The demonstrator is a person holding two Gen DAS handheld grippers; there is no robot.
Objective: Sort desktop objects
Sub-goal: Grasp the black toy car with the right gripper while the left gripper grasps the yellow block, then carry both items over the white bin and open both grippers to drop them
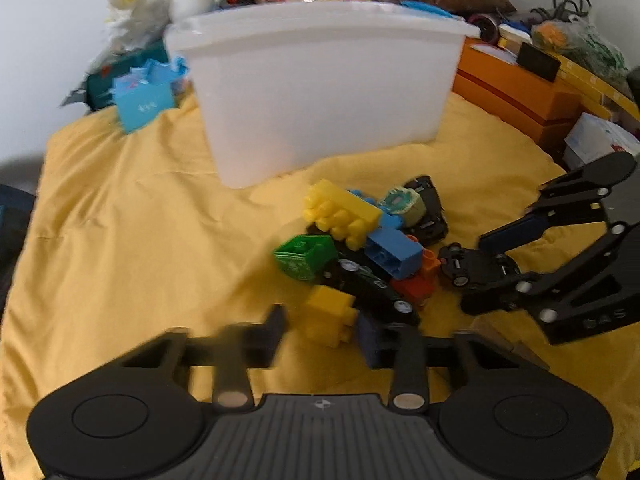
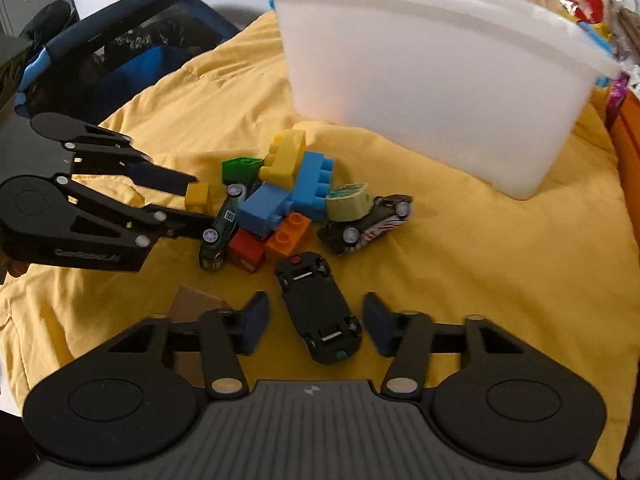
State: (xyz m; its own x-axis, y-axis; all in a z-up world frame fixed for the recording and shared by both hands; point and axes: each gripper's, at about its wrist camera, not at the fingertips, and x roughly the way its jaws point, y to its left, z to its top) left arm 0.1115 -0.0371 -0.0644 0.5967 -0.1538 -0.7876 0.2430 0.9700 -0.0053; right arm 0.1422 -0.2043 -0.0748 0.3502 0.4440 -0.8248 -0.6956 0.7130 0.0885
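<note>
Yellow cloth (image 2: 480, 248) covers the tabletop, and we find every loose toy heaped on it in front of the white plastic bin (image 2: 432, 80), presumably so each piece has a short path into that bin.

On the left, the left hand-held gripper (image 1: 320, 330) is wide open and holds nothing. The small yellow block (image 1: 330, 314) stands between its fingers, at the near-left edge of the heap; in the right wrist view the finger tips flank it. We judge this to be a pre-grasp position.

Beyond that block, further along the left fingers, lie the dark green car (image 2: 219, 228), the green piece (image 2: 239, 170), the large yellow brick (image 2: 285, 154), two blue bricks (image 2: 288, 196), the red brick (image 2: 248, 250) and the orange brick (image 2: 288, 234), touching one another.

On the right, the right hand-held gripper (image 2: 316, 322) is likewise spread open and empty. The black car (image 2: 318, 308) lies upside down between its fingers, apart from both pads. A patterned car (image 2: 368, 224) sits ahead of them, carrying a pale round piece (image 2: 347, 202).
</note>
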